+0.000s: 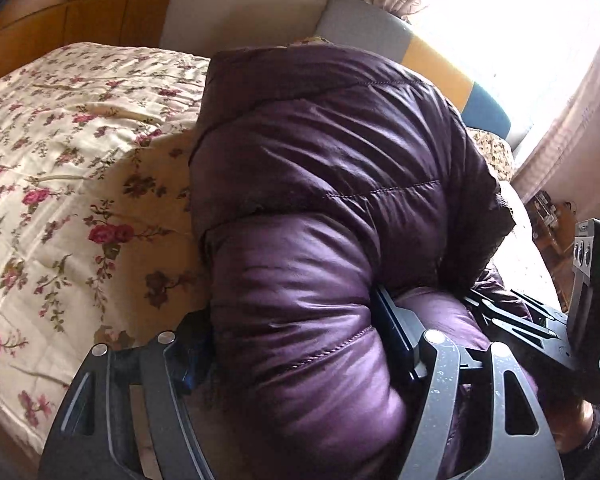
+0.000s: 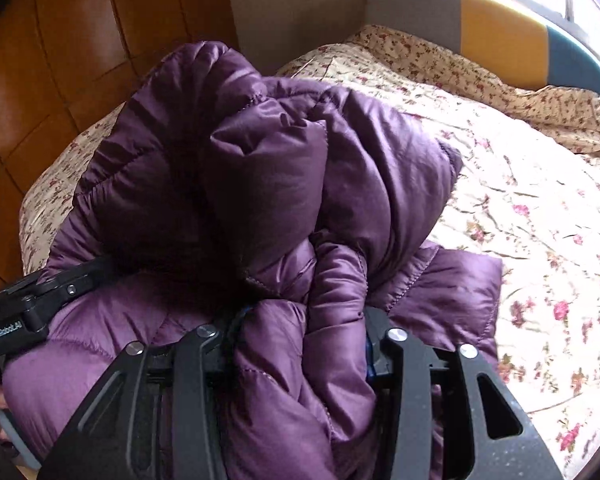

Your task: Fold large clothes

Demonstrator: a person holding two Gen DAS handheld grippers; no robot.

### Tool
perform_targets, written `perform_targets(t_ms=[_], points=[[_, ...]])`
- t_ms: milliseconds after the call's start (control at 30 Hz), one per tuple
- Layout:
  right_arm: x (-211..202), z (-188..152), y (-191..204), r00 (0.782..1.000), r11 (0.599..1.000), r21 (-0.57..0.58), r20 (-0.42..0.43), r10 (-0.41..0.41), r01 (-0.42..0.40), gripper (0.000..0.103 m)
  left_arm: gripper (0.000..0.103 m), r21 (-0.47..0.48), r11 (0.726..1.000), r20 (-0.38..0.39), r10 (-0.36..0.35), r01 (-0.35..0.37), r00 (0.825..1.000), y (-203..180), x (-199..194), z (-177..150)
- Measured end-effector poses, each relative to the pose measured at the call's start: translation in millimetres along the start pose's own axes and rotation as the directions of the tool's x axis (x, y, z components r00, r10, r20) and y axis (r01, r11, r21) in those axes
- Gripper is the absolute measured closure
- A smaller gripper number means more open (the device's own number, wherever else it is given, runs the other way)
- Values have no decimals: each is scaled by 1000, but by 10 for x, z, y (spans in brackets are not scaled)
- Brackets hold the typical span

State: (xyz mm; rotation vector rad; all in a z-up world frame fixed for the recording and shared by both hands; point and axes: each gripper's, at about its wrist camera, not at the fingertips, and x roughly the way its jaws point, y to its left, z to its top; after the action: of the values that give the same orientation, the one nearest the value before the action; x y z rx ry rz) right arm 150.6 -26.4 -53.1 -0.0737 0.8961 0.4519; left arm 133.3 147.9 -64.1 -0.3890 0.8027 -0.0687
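A purple quilted puffer jacket [image 1: 324, 208] lies bunched on a bed with a floral cover [image 1: 68, 152]. My left gripper [image 1: 296, 340] is shut on a thick roll of the jacket, its fingers on either side of the padding. In the right wrist view the jacket [image 2: 260, 168] is heaped up in folds, and my right gripper [image 2: 300, 332] is shut on a bunched fold of it. The right gripper also shows at the right edge of the left wrist view [image 1: 540, 320], and the left gripper at the left edge of the right wrist view [image 2: 52, 288].
The floral bed cover [image 2: 520, 200] spreads to the right of the jacket. A grey, yellow and blue headboard [image 2: 500, 28] stands at the back under a bright window. A brown wooden floor [image 2: 60, 60] lies to the left of the bed.
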Motion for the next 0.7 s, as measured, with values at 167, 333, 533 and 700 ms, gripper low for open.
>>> perform_targets(t_ms=[167, 333, 533, 700], points=[[-155, 40, 55, 999, 999, 6, 28, -41, 40, 46, 33, -8, 1000, 29, 28, -28, 999, -39, -210, 31], [-363, 59, 90, 996, 997, 5, 59, -73, 72, 35, 33, -2, 998, 83, 67, -67, 994, -60, -459, 47], [-699, -3, 194, 991, 997, -24, 113, -73, 76, 35, 33, 21, 997, 128, 76, -80, 989, -177, -739, -40], [-972, -84, 302, 991, 997, -76, 134, -11, 21, 72, 33, 38, 998, 113, 46, -51, 993, -295, -779, -167]])
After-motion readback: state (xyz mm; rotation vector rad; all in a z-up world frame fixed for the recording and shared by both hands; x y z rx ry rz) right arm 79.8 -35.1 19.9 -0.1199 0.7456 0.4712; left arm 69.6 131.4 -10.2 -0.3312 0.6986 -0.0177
